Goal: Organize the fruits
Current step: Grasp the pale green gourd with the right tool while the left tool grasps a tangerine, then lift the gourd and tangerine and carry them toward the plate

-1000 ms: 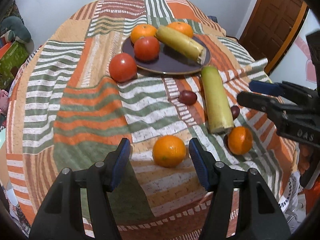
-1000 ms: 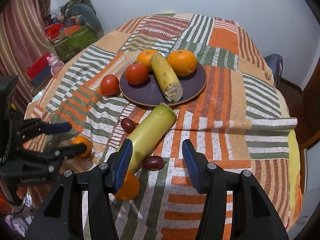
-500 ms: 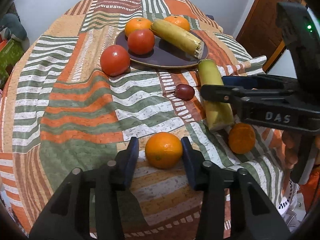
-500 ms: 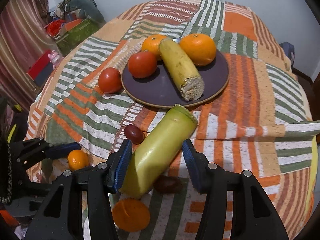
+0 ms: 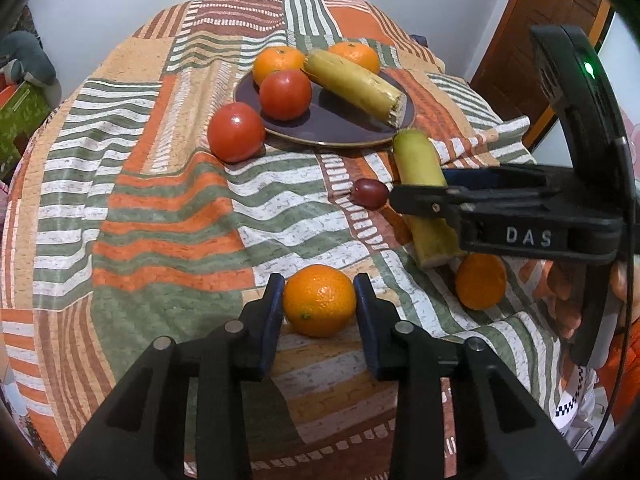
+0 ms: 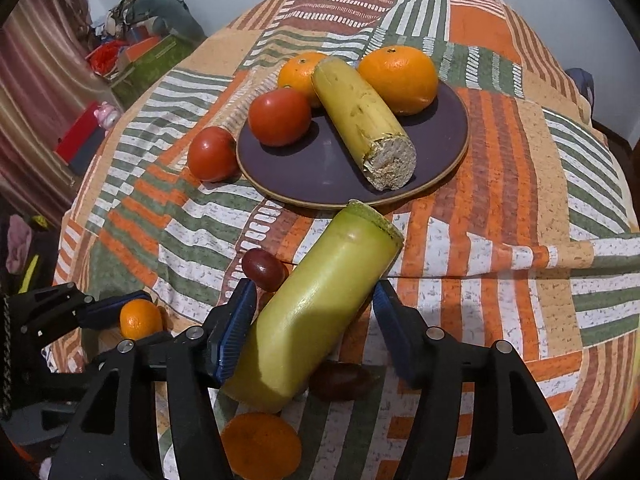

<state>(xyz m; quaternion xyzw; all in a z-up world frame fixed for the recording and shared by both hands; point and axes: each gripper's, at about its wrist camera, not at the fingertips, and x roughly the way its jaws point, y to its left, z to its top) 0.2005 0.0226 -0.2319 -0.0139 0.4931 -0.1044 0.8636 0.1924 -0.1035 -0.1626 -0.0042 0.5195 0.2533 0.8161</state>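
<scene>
Down near the front edge of the patchwork tablecloth (image 5: 160, 208), the left gripper (image 5: 319, 300) tilts steeply toward the cloth, and its jaws have just been closing: both blue pads now press the sides of a small orange (image 5: 319, 300) that sits on the cloth. That orange is round, bright and pebbly-skinned, with a little green stem dot low on its front.

Off to the side, the right gripper (image 6: 312, 320) points down at about the same slant, straddling a long yellow-green sugarcane-like stalk piece (image 6: 316, 312) lying diagonally on the cloth. Its left pad looks to be touching the stalk, but the right pad stands clear with a gap showing, so those jaws are open around it, not clamped. The stalk is smooth and glossy, cylinder-shaped, with flat-cut ends.

Two dark red grape-like fruits lie by that stalk, one (image 6: 264, 270) to its left and one (image 6: 340, 376) in shadow under the gripper. Another orange (image 5: 480, 280) rests at the stalk's near end.

Further back, a dark purple round plate (image 6: 332, 176) with a tan rim holds two oranges, a shiny red tomato (image 6: 279, 117) and a second, yellower stalk piece (image 6: 360, 120) with a rough fibrous cut end. One more tomato (image 6: 212, 154) sits on the cloth just beside the plate's rim. The cloth is a rumpled fabric in orange, green and white stripes
</scene>
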